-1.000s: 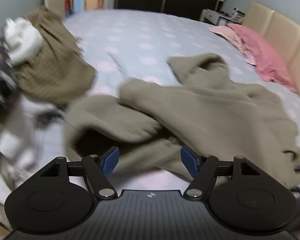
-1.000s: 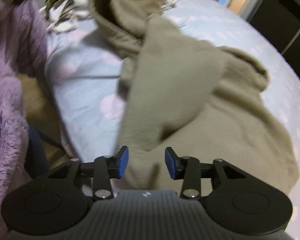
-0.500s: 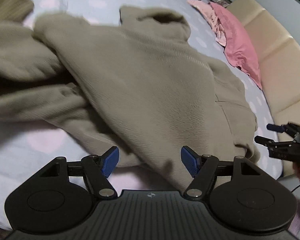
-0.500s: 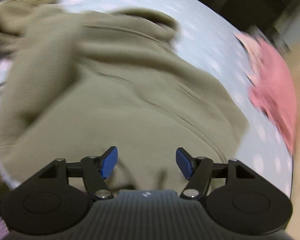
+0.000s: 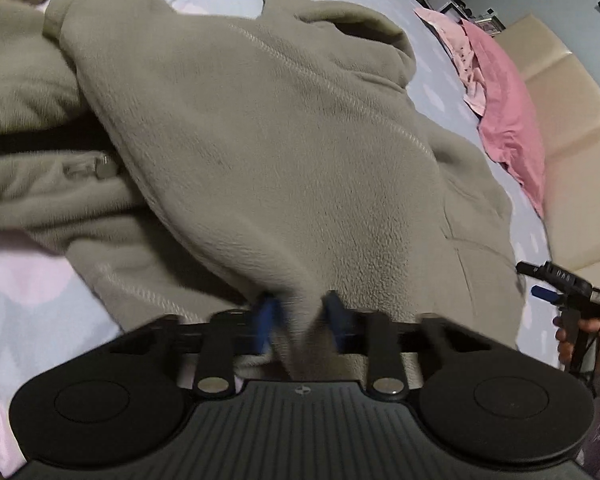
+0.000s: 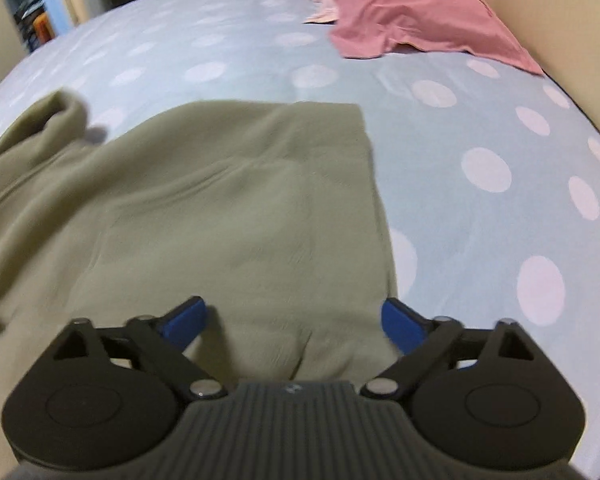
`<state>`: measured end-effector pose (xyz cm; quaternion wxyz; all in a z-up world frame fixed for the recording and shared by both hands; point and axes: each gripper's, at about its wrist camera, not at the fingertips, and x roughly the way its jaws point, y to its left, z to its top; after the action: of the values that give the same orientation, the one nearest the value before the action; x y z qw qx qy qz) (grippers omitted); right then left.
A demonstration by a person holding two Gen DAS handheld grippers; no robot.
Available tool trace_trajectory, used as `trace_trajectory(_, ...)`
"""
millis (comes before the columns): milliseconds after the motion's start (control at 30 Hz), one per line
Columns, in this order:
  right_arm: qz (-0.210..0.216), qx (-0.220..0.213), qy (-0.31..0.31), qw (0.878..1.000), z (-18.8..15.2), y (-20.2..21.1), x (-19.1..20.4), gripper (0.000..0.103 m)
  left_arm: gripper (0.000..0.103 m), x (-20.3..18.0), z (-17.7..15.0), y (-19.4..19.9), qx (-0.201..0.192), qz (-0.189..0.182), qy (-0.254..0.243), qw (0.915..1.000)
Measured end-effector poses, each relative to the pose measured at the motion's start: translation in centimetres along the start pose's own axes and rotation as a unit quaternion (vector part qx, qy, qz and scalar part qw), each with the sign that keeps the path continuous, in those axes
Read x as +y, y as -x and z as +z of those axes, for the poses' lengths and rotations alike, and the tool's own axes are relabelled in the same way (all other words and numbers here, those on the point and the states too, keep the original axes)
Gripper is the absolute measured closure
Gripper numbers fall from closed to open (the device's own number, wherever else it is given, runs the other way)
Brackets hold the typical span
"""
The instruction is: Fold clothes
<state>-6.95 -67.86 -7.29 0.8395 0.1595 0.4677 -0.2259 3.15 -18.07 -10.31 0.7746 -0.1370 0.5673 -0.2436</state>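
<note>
A: Any text, labels, nos. legible?
B: Nope. Small white emblem on left gripper [image 5: 299, 322] body, too tiny to read. Pale marks on right gripper [image 5: 556, 286], seen from left cam, blurred.

One olive hoodie [image 5: 284, 152], one pink garment [image 5: 508, 120], two tools.
</note>
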Motion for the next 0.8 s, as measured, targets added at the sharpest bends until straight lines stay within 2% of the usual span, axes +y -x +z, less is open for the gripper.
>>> trace_trajectory(133,-0.028,0.024,-0.056,0.998,1.4,-3.3,-2.8,0.007,0.096,0.1,0.5,-0.2,-0.009,0.013,-0.004,0.9999)
trace_trajectory(200,-0.01,0.049,-0.1,0.994,1.3,-4.5,-4.1,0.007,0.096,0.4,0.9,0.3,-0.017,0.015,-0.003,0.9997)
trace_trajectory(233,0.003,0.056,-0.118,0.991,1.1,-4.8,-4.6,0.011,0.096,0.4,1.2,0.6,-0.024,0.015,-0.004,0.9996)
trace_trajectory(267,0.016,0.06,-0.129,0.99,0.9,-4.9,-4.8,0.027,0.097,0.4,1.6,0.9,-0.032,0.015,-0.005,0.9994)
trace_trajectory(300,0.026,0.063,-0.13,0.989,0.7,-4.8,-4.7,0.028,0.097,0.3,2.0,1.2,-0.041,0.016,-0.01,0.999)
trace_trajectory(400,0.021,0.053,-0.105,0.993,0.8,-3.2,-4.1,0.043,0.097,-0.1,3.6,2.9,-0.071,0.018,-0.021,0.9971)
trace_trajectory(433,0.018,0.044,-0.097,0.994,1.1,-2.5,-4.0,0.053,0.097,-0.1,4.4,3.9,-0.085,0.017,-0.022,0.996)
trace_trajectory(467,0.018,0.033,-0.089,0.995,1.6,-1.5,-3.7,0.072,0.097,-0.1,5.2,4.8,-0.099,0.018,-0.023,0.9947)
trace_trajectory(500,0.02,0.021,-0.082,0.996,2.1,-0.2,-3.3,0.075,0.097,0.0,6.0,5.8,-0.113,0.019,-0.023,0.9931)
trace_trajectory(567,0.025,-0.004,-0.068,0.997,3.2,2.3,-2.6,0.083,0.097,-0.4,7.9,8.3,-0.149,0.024,-0.033,0.9879)
trace_trajectory(667,0.044,-0.041,-0.035,0.998,4.7,6.8,0.2,0.086,0.097,-1.4,11.0,12.5,-0.213,0.036,-0.052,0.9749)
trace_trajectory(700,0.051,-0.054,-0.023,0.997,5.1,8.4,1.2,0.086,0.097,-1.7,12.0,14.1,-0.236,0.042,-0.057,0.9691)
trace_trajectory(800,0.071,-0.081,0.021,0.994,5.1,12.8,5.2,0.089,0.097,-2.1,14.6,20.0,-0.312,0.073,-0.07,0.9447)
